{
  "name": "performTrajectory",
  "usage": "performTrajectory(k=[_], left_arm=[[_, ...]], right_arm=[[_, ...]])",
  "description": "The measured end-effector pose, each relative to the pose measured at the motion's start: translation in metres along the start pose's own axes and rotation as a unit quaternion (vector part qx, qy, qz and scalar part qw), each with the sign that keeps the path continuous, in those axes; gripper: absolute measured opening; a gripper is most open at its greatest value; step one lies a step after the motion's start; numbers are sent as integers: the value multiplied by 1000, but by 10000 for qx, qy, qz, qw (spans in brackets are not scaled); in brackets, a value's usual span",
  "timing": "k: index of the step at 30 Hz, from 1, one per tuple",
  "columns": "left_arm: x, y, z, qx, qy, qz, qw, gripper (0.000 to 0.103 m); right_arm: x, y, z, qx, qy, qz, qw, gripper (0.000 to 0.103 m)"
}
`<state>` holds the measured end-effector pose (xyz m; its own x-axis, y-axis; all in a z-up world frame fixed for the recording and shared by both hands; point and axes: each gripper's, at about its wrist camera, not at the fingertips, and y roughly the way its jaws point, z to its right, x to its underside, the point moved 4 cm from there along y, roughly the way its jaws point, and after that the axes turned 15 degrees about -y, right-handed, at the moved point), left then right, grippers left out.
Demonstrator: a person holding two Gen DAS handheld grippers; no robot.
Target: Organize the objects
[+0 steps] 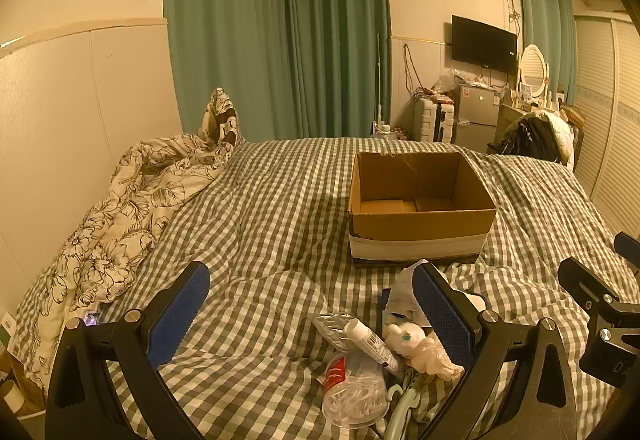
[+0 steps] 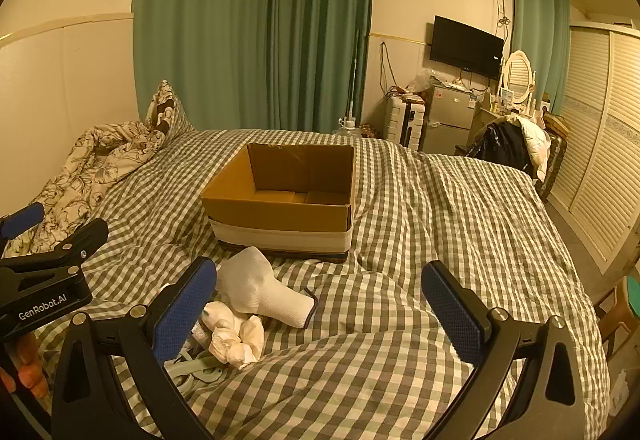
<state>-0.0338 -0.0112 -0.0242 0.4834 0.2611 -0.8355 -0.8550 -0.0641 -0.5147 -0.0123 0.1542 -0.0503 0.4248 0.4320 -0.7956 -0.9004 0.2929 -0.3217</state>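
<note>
Box: cardboard box (image 1: 420,228) sits open-topped on my bed (image 1: 260,208), and I can see nothing inside it but its bare floor; I place everything else from this box.
Bedding: checked cover over the whole bed, with a flowered quilt (image 1: 120,212) bunched up far to the left of the box, by the wall.
Left hand-held gripper: my left hand-held gripper (image 1: 316,316) has its jaws spread wide apart, holding nothing, tilted down at the pile on the near side of the box.
Right hand-held gripper: my right hand-held gripper (image 2: 320,304) is also spread wide with nothing between its blue pads, pointing over bare cover in front of the box's right corner.
Pile: small things lie together just in front of the box, on my side of it.
Sock: white sock (image 2: 264,290) lies closest to the box, a little short of its front wall.
Soft toy: pale soft toy (image 1: 416,350) sits nearer me than the sock, touching the rest of the pile.
Tube: white tube (image 1: 374,344) lies slanted just left of the toy.
Foil pack: silver pack (image 1: 334,324) lies under the tube's cap end.
Tub: clear round tub (image 1: 354,396) of small white pieces is the nearest thing to me, farthest from the box.
Hanger: pale green plastic piece (image 2: 196,370), maybe a hanger, pokes out under the toy.
</note>
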Motion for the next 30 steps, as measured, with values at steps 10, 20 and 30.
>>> performTrajectory(k=[10, 20, 30], left_arm=[[-2, 0, 1, 28, 0, -19, 10000, 103], [-2, 0, 2, 27, -23, -17, 10000, 103], [-2, -1, 3, 15, -35, -8, 10000, 103]], right_arm=[[-1, -1, 1, 120, 13, -19, 9999, 103], [-3, -1, 0, 195, -8, -16, 9998, 103], [-8, -8, 2, 198, -12, 19, 9998, 103]])
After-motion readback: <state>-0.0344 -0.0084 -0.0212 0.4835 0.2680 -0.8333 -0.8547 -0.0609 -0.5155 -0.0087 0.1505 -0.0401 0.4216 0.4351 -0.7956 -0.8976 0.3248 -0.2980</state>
